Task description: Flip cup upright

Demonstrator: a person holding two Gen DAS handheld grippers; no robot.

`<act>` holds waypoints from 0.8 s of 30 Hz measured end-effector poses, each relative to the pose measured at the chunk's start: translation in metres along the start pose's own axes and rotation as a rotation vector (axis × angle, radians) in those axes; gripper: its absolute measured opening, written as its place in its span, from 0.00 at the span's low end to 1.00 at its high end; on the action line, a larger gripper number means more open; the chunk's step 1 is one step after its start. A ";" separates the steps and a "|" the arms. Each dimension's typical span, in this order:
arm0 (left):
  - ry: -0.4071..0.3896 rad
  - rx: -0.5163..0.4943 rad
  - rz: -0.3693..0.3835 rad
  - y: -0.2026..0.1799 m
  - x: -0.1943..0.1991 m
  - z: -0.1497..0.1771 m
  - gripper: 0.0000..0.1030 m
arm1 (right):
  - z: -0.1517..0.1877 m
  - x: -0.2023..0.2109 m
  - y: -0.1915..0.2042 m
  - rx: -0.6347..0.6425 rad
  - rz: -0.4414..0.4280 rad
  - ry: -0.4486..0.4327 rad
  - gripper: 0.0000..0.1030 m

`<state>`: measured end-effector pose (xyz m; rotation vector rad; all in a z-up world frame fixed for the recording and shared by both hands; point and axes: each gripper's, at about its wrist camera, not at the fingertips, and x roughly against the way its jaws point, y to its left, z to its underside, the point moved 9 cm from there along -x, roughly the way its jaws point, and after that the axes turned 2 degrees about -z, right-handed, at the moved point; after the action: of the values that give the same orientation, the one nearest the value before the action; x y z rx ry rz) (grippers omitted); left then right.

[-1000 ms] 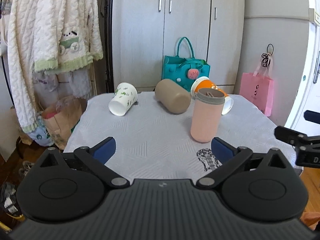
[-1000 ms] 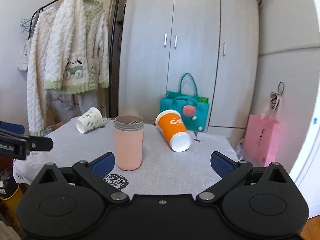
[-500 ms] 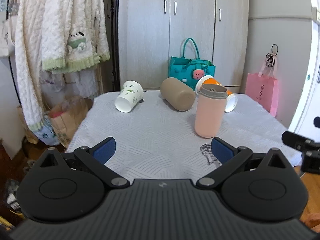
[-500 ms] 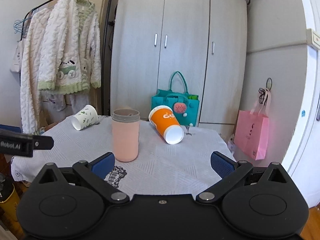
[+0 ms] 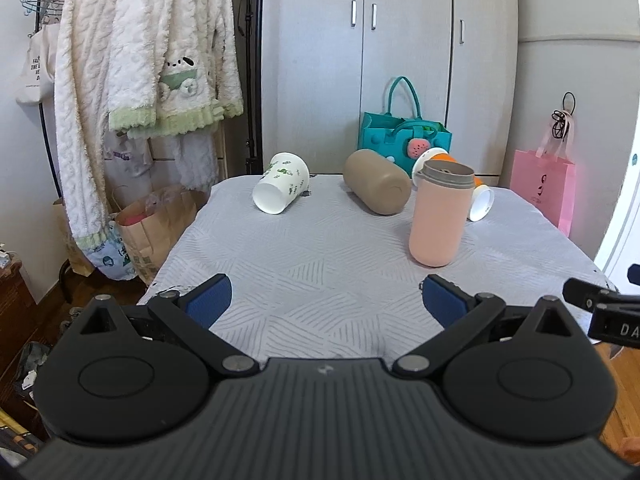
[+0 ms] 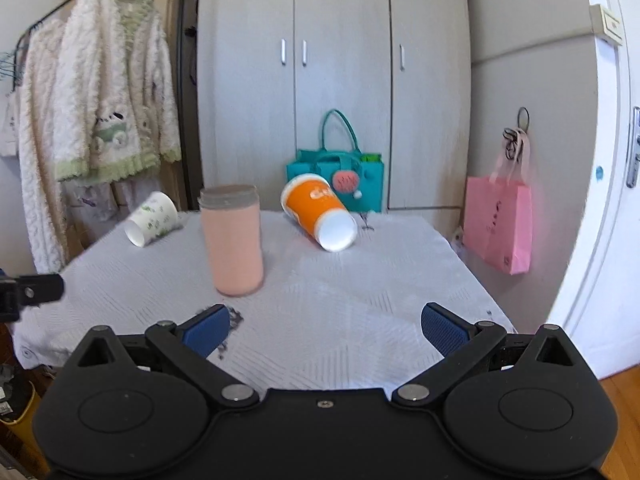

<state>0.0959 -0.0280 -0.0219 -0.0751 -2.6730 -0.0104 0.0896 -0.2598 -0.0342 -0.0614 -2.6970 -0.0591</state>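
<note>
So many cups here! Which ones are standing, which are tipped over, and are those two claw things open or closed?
pink cup: upright
white leaf-print cup: on its side
tan cup: on its side
orange cup: on its side
left gripper: jaws open, empty
right gripper: jaws open, empty
wardrobe doors: closed

We see the orange cup (image 5: pixel 476 196) mostly hidden behind the pink tumbler (image 5: pixel 438 216) in the left wrist view; only its rim and white base show. The tan cup (image 5: pixel 376 186) is fully hidden behind that tumbler in the right wrist view. Right wrist view is motion-blurred, so the orange cup's lettering (image 6: pixel 316 194) is unreadable. Right tongs (image 5: pixel 600 306) are cut off by the frame edge in the left view; left tongs (image 6: pixel 30 292) likewise in the right view.
</note>
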 end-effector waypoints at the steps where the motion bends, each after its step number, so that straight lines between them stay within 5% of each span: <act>1: 0.001 -0.001 0.001 0.000 -0.001 0.000 1.00 | 0.002 -0.001 0.000 0.007 0.010 0.002 1.00; 8: -0.003 0.008 0.022 -0.001 -0.006 0.002 1.00 | 0.003 0.003 0.000 0.021 0.020 -0.015 1.00; 15: -0.012 -0.002 -0.042 0.001 -0.007 0.005 1.00 | -0.003 0.009 0.004 0.028 0.036 -0.041 1.00; 24: 0.061 0.012 -0.082 0.009 -0.016 0.012 1.00 | 0.000 0.011 0.007 0.031 0.047 -0.036 1.00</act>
<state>0.1056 -0.0192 -0.0396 0.0378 -2.6130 -0.0229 0.0795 -0.2527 -0.0295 -0.1177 -2.7302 -0.0021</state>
